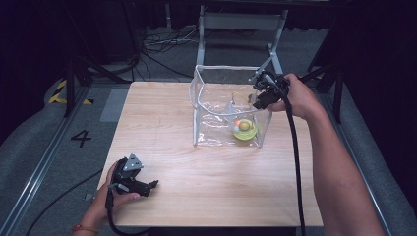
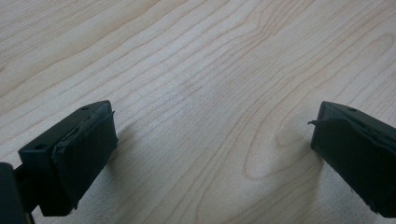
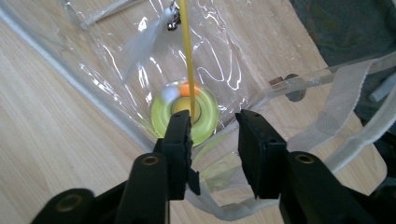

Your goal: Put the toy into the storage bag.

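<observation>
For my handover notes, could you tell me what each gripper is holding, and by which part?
Nothing is held: the left gripper is open over the bare table; the right gripper is open above the clear bag, pads pressing nothing.

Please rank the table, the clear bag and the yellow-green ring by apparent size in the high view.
1. table, largest by far.
2. clear bag, standing on the table.
3. yellow-green ring, smallest, lying inside the bag.
All three sit at similar depth, so the order is safe.

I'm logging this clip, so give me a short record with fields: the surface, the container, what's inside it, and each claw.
surface: wooden table
container: clear plastic bag, standing open
contents: yellow-green ring toy lying on the bag's bottom
right claw: above the bag's opening, open, nothing between the jaws, a thin yellow cord beside one jaw
left claw: low over bare table, open
</observation>
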Motion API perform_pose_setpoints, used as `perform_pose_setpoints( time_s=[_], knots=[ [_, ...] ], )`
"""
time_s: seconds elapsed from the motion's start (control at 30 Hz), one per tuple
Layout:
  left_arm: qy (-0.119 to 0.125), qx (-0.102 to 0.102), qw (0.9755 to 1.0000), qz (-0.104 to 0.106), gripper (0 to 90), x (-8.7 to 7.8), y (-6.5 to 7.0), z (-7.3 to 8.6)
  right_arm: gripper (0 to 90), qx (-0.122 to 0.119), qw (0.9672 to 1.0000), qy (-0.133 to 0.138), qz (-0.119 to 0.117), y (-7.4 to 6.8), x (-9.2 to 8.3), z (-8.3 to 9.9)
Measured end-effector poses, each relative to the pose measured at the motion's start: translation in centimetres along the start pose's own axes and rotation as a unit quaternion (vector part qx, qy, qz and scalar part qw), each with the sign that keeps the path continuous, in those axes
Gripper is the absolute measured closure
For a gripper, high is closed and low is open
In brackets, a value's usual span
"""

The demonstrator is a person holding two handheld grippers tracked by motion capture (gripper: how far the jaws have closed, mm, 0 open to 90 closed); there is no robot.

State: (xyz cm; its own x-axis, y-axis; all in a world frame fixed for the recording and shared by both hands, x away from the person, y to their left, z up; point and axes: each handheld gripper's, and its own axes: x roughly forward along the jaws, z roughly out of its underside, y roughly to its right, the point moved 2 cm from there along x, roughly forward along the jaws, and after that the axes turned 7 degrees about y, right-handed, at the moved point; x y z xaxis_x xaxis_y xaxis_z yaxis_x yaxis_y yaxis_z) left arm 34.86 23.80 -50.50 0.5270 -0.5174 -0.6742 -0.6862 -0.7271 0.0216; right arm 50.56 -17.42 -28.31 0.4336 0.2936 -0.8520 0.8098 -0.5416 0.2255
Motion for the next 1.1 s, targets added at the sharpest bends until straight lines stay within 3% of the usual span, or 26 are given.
perform_pose_setpoints(
  time_s=[0.27,0.63,0.93,1.1],
  knots=[
    [0.001,0.0,1.0,-0.001,0.6,0.0,0.0,0.0,46.4,0.019,0.9993,0.028,0.018,-0.1,-1.1,0.1],
    [-0.001,0.001,1.0,0.003,0.3,0.0,-0.1,0.0,30.3,0.005,0.9986,0.047,0.024,-1.4,-3.1,0.2],
    [0.001,0.0,1.0,0.002,0.3,0.0,0.0,0.0,25.3,0.005,0.9972,0.07,0.025,-2.1,-4.9,1.5],
    [0.001,0.001,1.0,0.002,0.3,0.0,0.0,0.0,25.5,-0.008,0.9968,0.076,0.022,-2.6,-5.9,2.6]
  ],
)
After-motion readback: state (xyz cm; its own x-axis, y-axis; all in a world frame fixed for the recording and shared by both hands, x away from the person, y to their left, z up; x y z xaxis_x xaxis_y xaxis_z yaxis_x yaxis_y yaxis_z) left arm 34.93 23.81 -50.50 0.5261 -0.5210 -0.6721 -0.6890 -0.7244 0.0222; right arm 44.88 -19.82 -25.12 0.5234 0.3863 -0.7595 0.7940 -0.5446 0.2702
